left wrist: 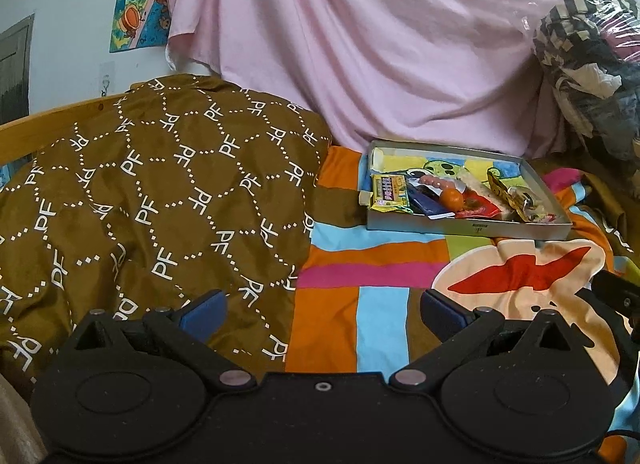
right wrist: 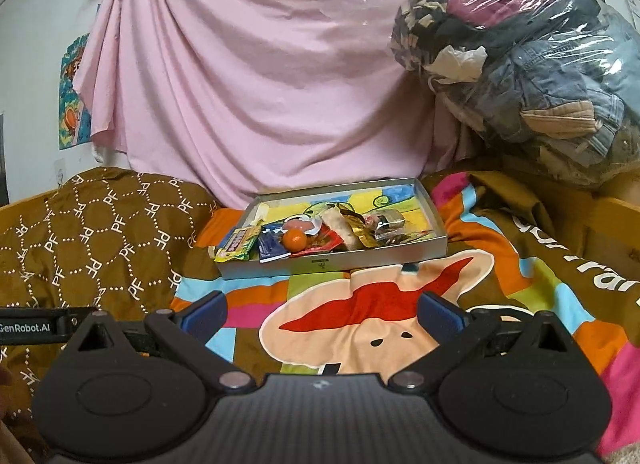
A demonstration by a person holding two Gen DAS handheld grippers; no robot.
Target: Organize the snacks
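Both sets of fingers wide open, nothing held. Snack tray (right wrist: 332, 262) sits straight ahead of the right gripper (right wrist: 322, 314), off to the right of the left gripper (left wrist: 322, 310), so right's nearer.

**Materials and finishes**

Matt grey cardboard tray (right wrist: 332, 262) holding glossy plastic snack wrappers (right wrist: 240, 244); gold foil wrapper (right wrist: 360, 230) seen shiny. Cloth bedsheet (right wrist: 360, 316) matt. Clothes wrapped in glossy clear plastic bag (right wrist: 520, 64). Gripper fingers (left wrist: 204, 310) matt plastic
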